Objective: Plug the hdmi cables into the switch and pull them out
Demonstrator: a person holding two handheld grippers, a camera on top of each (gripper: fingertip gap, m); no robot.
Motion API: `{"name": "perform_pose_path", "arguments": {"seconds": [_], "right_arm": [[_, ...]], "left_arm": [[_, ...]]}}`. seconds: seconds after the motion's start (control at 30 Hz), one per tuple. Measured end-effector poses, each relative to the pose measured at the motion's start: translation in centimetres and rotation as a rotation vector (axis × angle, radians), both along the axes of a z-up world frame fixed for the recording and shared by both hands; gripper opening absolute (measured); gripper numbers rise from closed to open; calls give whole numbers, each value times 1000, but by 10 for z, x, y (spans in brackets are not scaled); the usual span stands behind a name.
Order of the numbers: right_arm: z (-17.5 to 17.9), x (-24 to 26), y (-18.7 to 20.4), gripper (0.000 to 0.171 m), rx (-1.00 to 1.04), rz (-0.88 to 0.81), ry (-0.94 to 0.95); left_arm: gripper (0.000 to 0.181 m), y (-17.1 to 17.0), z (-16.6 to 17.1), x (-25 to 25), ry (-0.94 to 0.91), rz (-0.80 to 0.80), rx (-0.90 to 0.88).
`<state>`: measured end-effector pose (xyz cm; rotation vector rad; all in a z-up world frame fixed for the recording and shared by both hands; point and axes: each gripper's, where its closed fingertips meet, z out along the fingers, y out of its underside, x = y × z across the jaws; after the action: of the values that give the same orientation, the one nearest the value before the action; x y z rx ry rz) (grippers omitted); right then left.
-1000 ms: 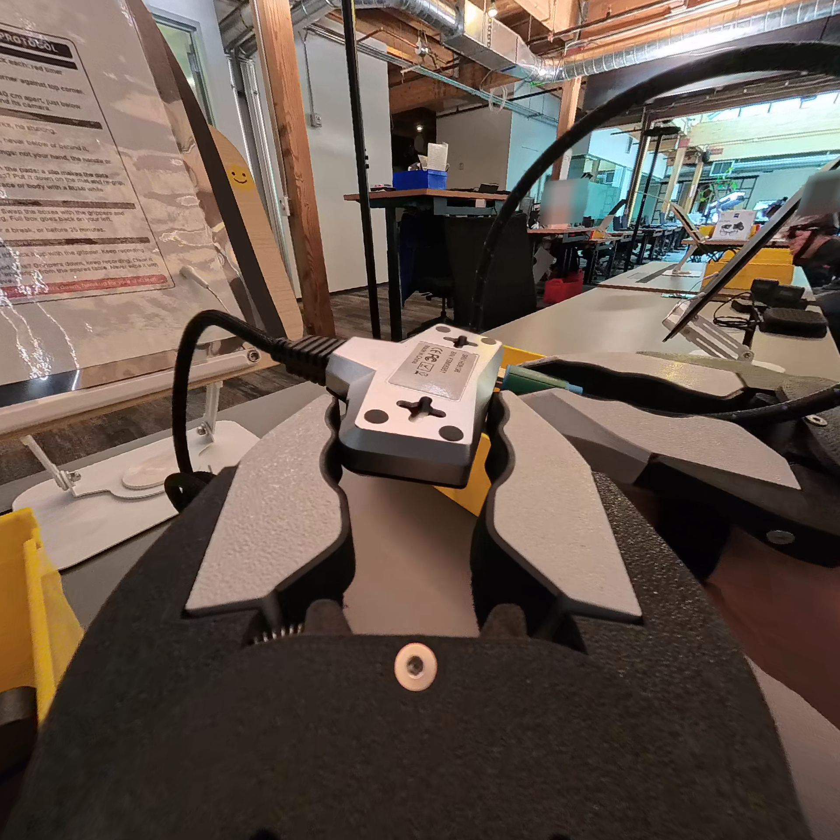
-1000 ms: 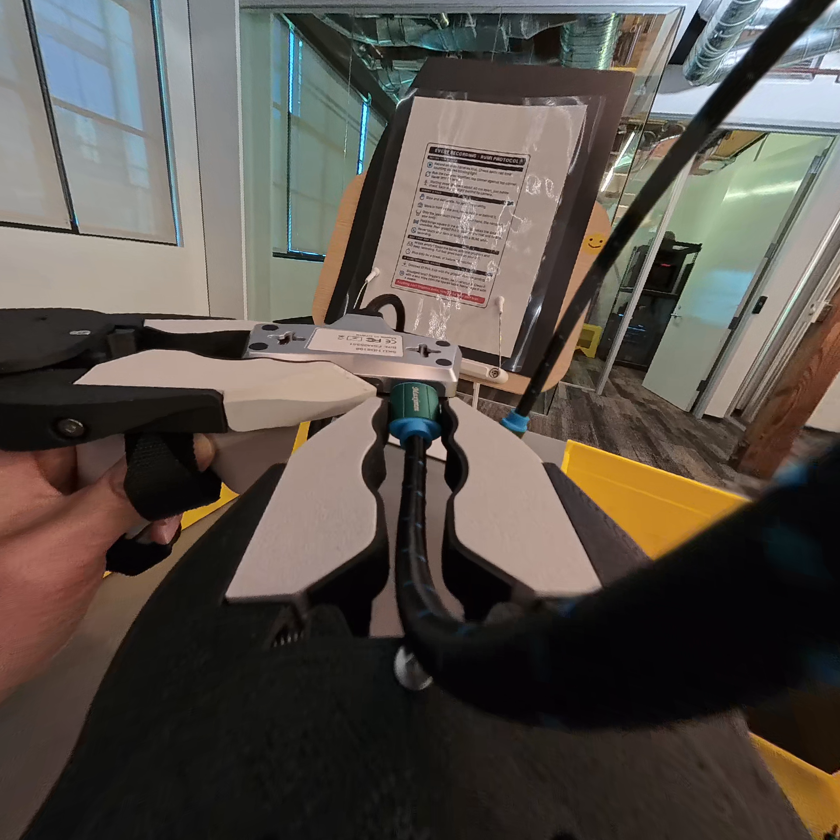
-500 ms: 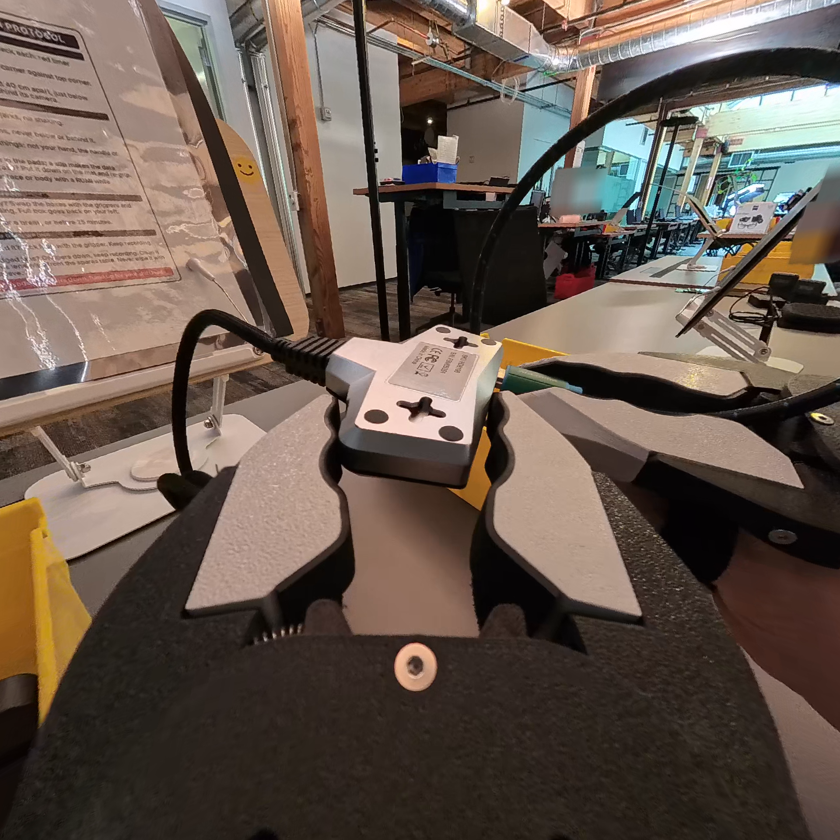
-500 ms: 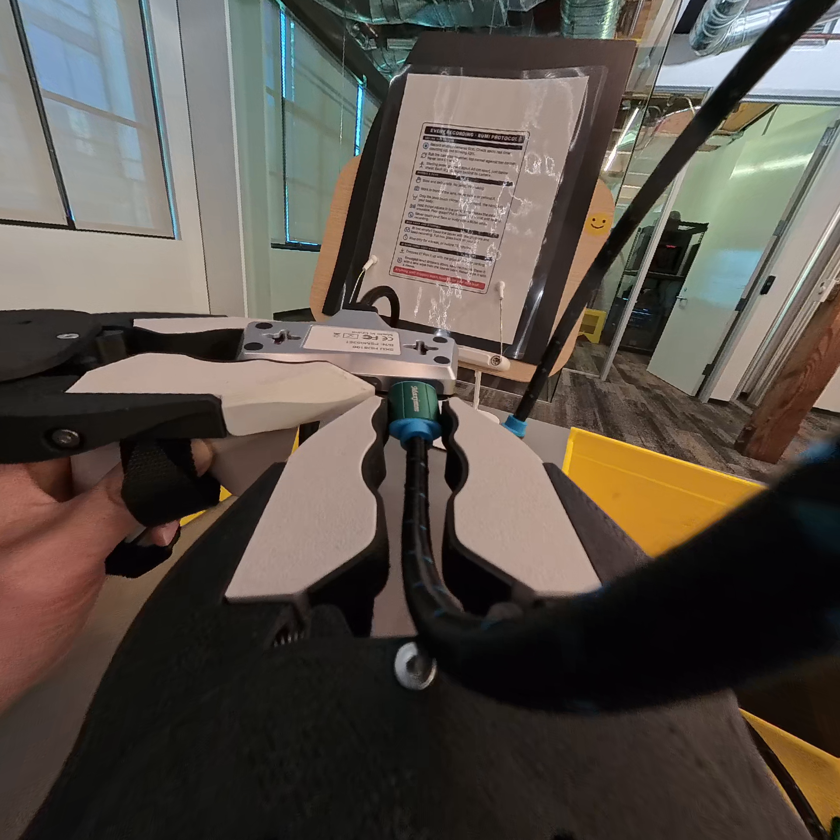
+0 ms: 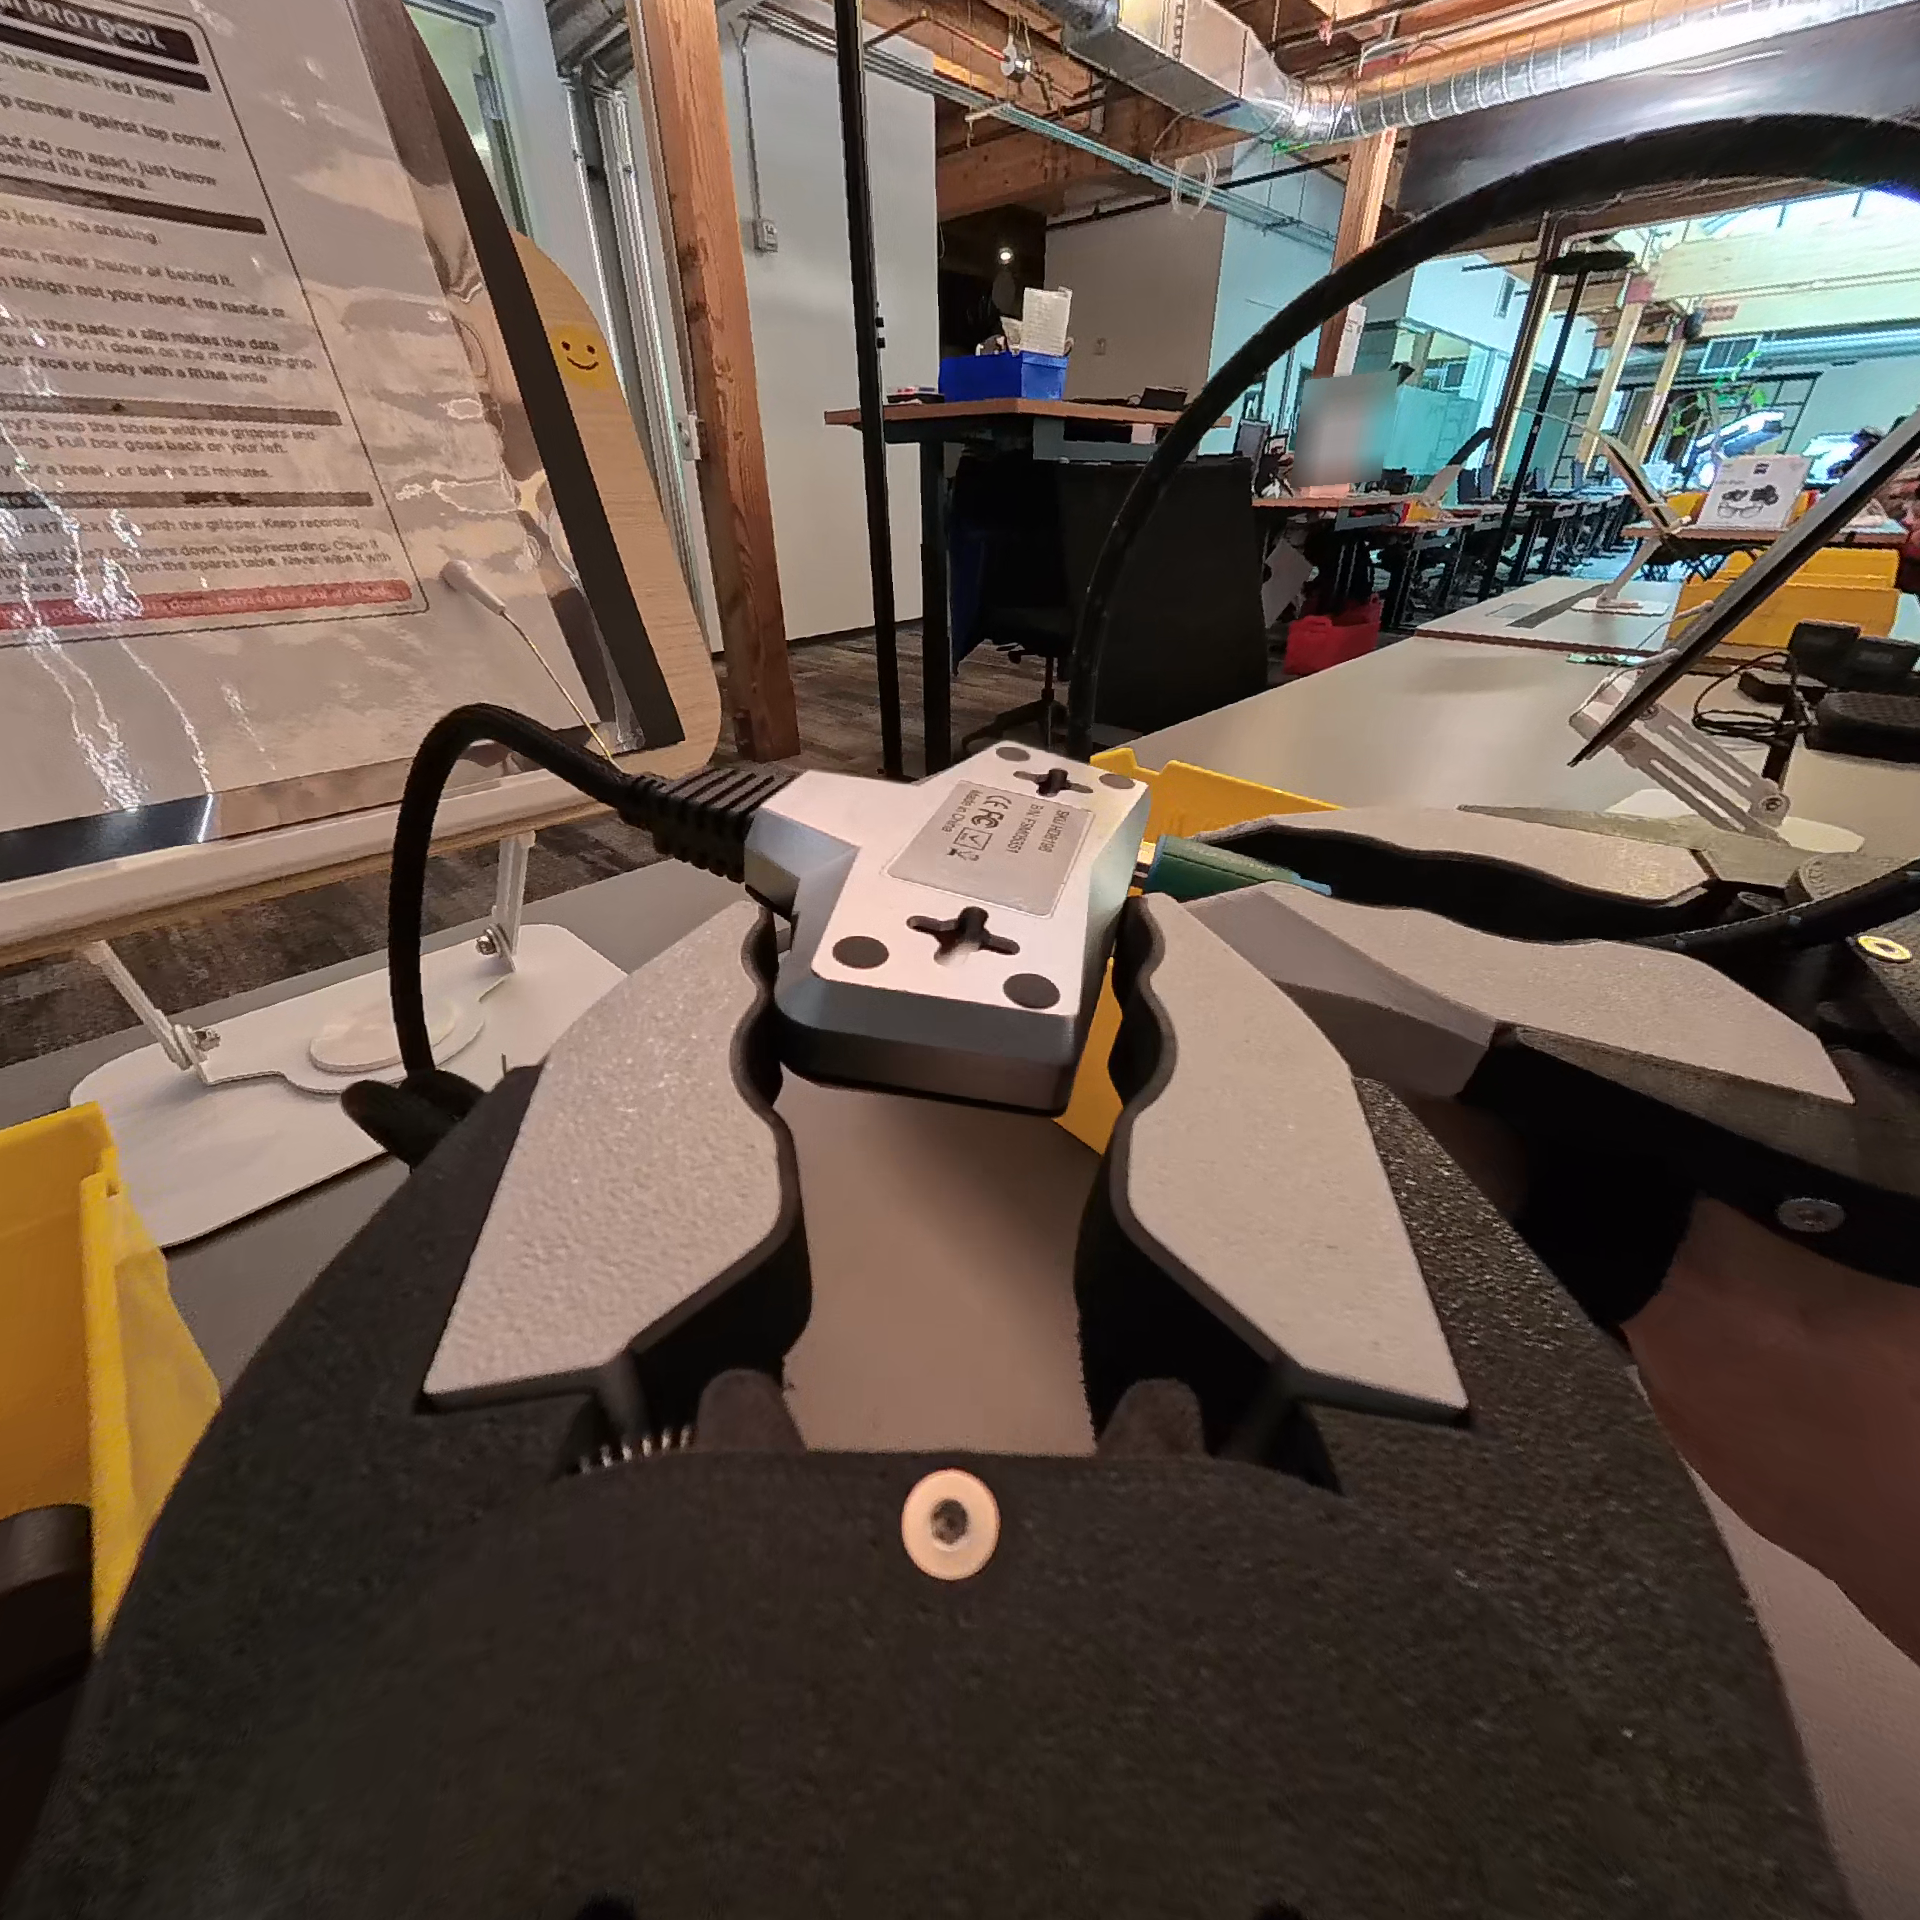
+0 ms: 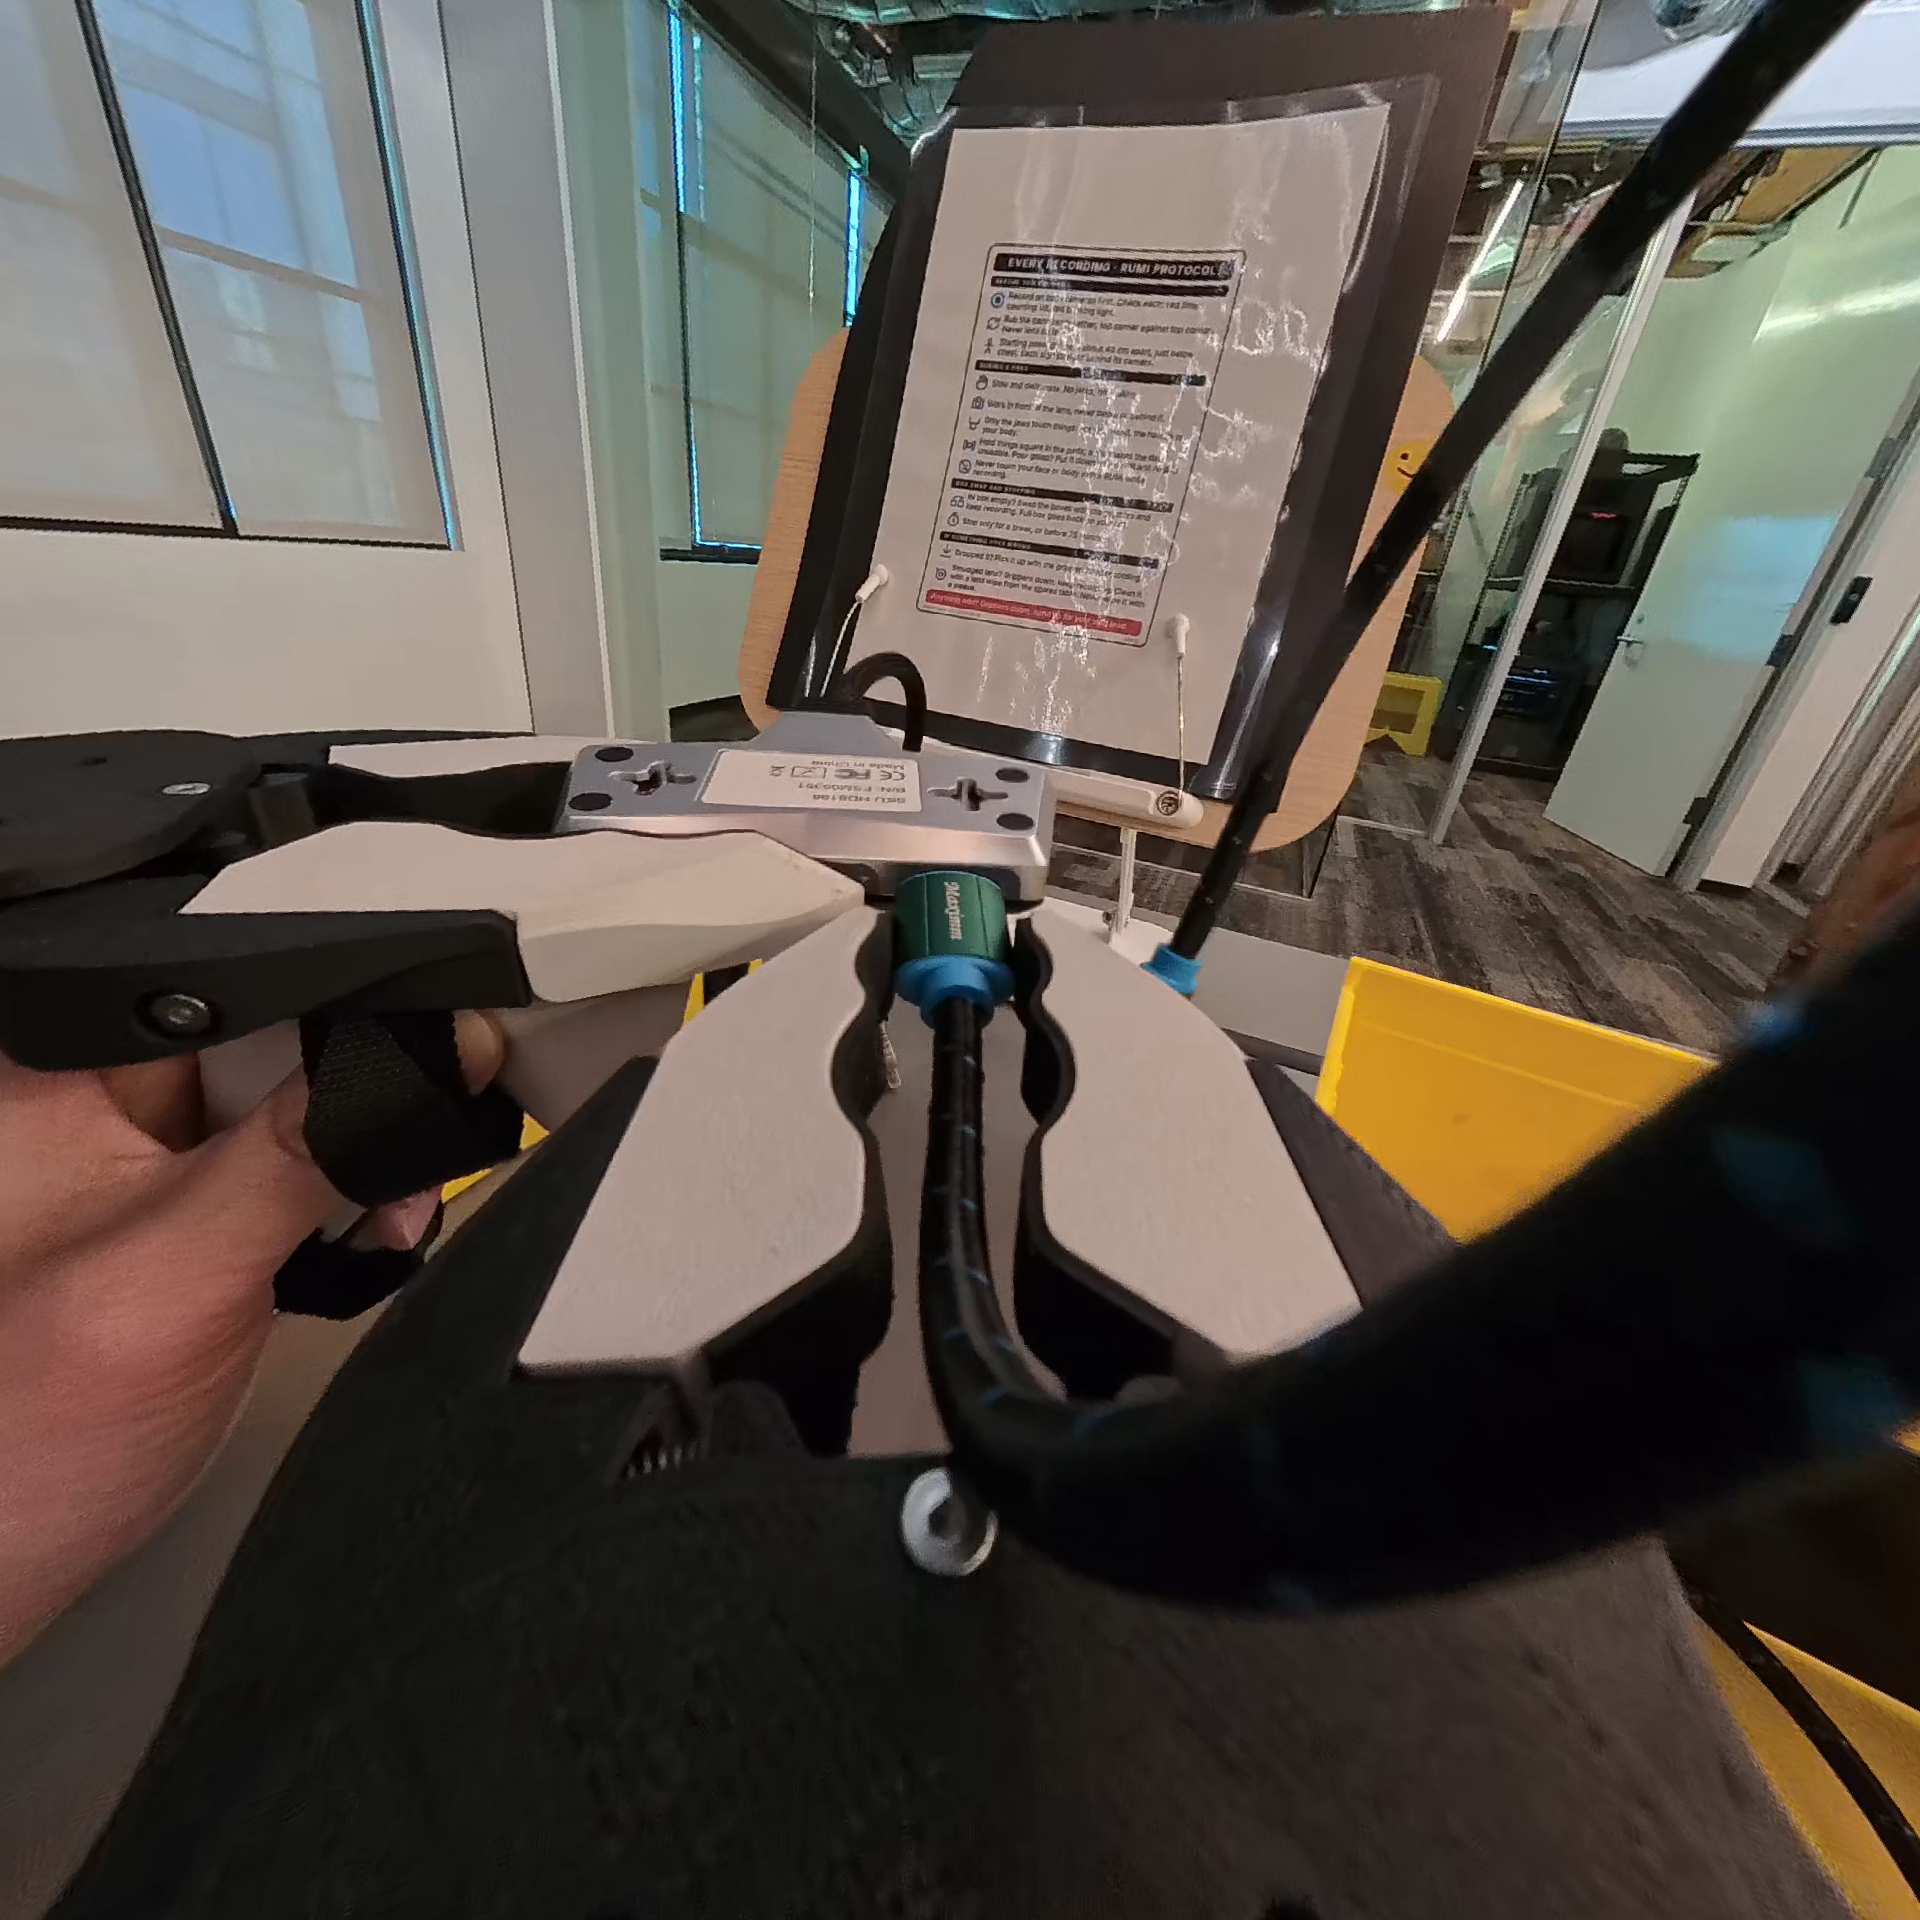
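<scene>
The left gripper [image 5: 940,966] is clamped on the silver switch [image 5: 951,914], held up off the counter [image 5: 1455,717]. The right gripper [image 6: 951,935] is closed on the green HDMI plug [image 6: 948,925], seated in the switch's side; its black cable [image 6: 961,1174] runs back between the jaws.

- Right gripper [image 6: 951,940] clamps the green plug [image 6: 948,923], seated in the switch [image 6: 821,805].
- Left gripper [image 6: 831,831] grips the switch from its left.

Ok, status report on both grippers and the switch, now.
Left hand-held gripper shut on switch, held underside up. Right hand-held gripper shut on green plug, seated against switch edge. Black cable loops across right view; nothing blocking.
</scene>
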<state>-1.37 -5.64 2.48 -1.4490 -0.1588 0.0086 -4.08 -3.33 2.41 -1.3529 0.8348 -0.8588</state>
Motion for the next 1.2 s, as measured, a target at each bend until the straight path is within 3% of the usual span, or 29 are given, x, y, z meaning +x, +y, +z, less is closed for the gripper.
{"name": "perform_pose_path", "arguments": {"seconds": [0.7, 1.0, 1.2], "right_arm": [[0, -2, 3, 22, 9, 16, 30], [6, -3, 0, 21, 39, -22, -48], [11, -7, -6, 21, 50, 49, -47]], "left_arm": [[62, 3, -1, -3, 7, 29, -1], [62, 1, 5, -4, -7, 14, -6], [62, -3, 10, -7, -10, -17, 17]]}}
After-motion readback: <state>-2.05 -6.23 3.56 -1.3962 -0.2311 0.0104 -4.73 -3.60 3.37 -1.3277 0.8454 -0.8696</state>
